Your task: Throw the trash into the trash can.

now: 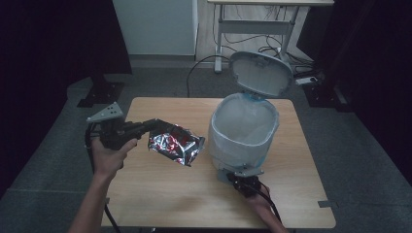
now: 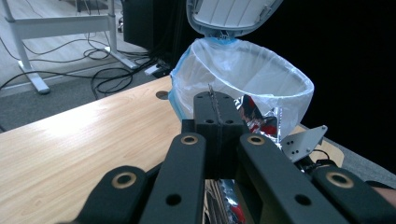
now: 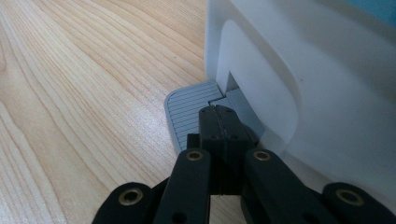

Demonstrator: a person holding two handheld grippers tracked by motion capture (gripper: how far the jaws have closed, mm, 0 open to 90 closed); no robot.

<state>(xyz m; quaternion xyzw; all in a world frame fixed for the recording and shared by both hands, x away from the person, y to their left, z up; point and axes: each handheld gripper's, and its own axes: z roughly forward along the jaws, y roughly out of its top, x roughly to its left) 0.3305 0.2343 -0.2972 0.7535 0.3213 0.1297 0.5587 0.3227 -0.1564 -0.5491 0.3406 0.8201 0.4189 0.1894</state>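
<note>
A white pedal bin (image 1: 243, 131) stands on the wooden table (image 1: 160, 194), its lid (image 1: 261, 73) raised and a clear liner bag (image 2: 243, 74) inside. My left gripper (image 1: 154, 126) is shut on the edge of a shiny foil snack bag (image 1: 176, 144), held above the table just left of the bin. In the left gripper view the foil bag (image 2: 257, 119) pokes out past the closed jaws toward the bin mouth. My right gripper (image 3: 219, 112) is shut, its tips pressing down on the bin's grey ribbed pedal (image 3: 187, 114) at the bin's near base (image 1: 240, 172).
A white desk frame (image 1: 252, 29) and cables lie on the floor behind the table. A grey cabinet (image 1: 155, 24) stands at the back. Bare tabletop spreads left and front of the bin.
</note>
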